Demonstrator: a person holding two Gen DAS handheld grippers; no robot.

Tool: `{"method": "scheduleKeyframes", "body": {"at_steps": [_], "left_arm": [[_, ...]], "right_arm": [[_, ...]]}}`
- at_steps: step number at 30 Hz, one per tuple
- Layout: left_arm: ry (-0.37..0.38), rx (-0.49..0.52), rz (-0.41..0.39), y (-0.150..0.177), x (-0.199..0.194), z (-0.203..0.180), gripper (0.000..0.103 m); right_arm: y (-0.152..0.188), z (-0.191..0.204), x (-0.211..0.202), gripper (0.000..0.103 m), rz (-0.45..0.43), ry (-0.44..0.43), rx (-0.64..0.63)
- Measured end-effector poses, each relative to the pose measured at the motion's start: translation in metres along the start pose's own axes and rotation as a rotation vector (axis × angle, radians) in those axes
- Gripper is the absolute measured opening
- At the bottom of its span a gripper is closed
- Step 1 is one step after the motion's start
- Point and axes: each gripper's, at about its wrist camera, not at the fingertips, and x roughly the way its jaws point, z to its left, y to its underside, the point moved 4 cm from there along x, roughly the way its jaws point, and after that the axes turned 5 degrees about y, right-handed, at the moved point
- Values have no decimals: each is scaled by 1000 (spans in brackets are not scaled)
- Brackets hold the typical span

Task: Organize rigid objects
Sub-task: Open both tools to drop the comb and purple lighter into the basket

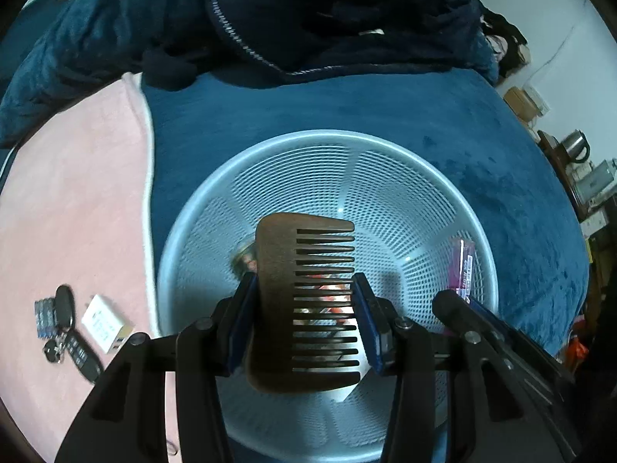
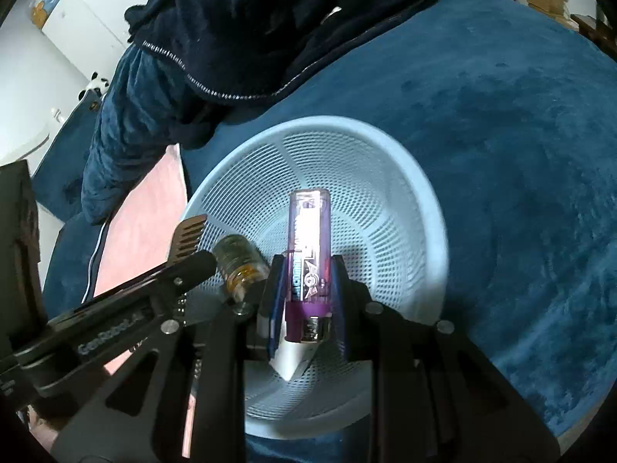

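My left gripper [image 1: 304, 289] is shut on a brown wooden comb [image 1: 304, 301] and holds it over a pale blue perforated basket [image 1: 385, 177]. My right gripper [image 2: 306, 277] is shut on a purple lighter [image 2: 308, 247], also over the basket [image 2: 385, 177]. The lighter shows at the right of the left wrist view [image 1: 462, 266], the comb at the left of the right wrist view [image 2: 187, 239]. A small glass bottle [image 2: 241, 266] and a white object [image 2: 291, 359] lie in the basket.
The basket stands on a blue blanket [image 1: 424, 115]. A pink cloth [image 1: 77, 193] to the left carries a white charger [image 1: 102, 324], keys with a fob [image 1: 63, 308] and batteries [image 1: 43, 316]. Dark blue clothing [image 1: 270, 11] is heaped behind.
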Motion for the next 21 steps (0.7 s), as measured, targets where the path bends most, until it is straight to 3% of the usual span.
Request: {"method": "scheduleKeyframes", "body": {"at_steps": [10, 11, 12, 15, 18, 20, 21], "left_arm": [[39, 19, 6, -19, 22, -19, 50], [42, 13, 6, -19, 23, -20, 53], [48, 5, 11, -20, 23, -19, 66], [49, -24, -11, -19, 13, -11, 90], [27, -30, -39, -19, -1, -4, 95], [-3, -37, -60, -17, -12, 5, 102], [-16, -40, -71, -16, -17, 9, 102]], "right_arm": [[-6, -11, 4, 25, -14, -1, 16], [-6, -11, 2, 25, -25, -2, 17], [-7, -11, 2, 25, -29, 2, 11], [-9, -7, -1, 29, -45, 21, -11], [-8, -4, -6, 54, -60, 24, -25], [-7, -2, -9, 77, -63, 5, -24], [-7, -1, -10, 80, -63, -1, -24]]}}
